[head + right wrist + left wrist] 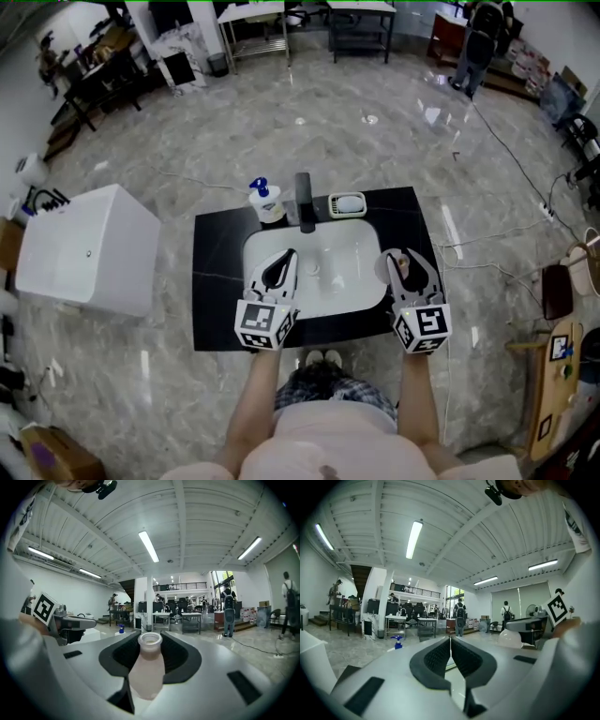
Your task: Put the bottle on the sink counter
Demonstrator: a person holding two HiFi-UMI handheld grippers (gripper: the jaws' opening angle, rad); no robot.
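A pale pinkish bottle (149, 670) with an open white neck stands upright between the jaws of my right gripper (150, 638), which is shut on it. In the head view that gripper (399, 257) and the bottle (401, 266) hover over the right rim of the white basin (328, 248), which is set in the black sink counter (216, 248). My left gripper (286, 256) is over the basin's left side. Its jaws (450, 640) are shut with nothing between them.
At the counter's back edge stand a blue-pump soap bottle (265, 201), a dark faucet (304, 200) and a soap dish (347, 204). A white box (89, 248) stands on the floor to the left. Cables (497, 267) trail at the right. A person (486, 42) stands far back.
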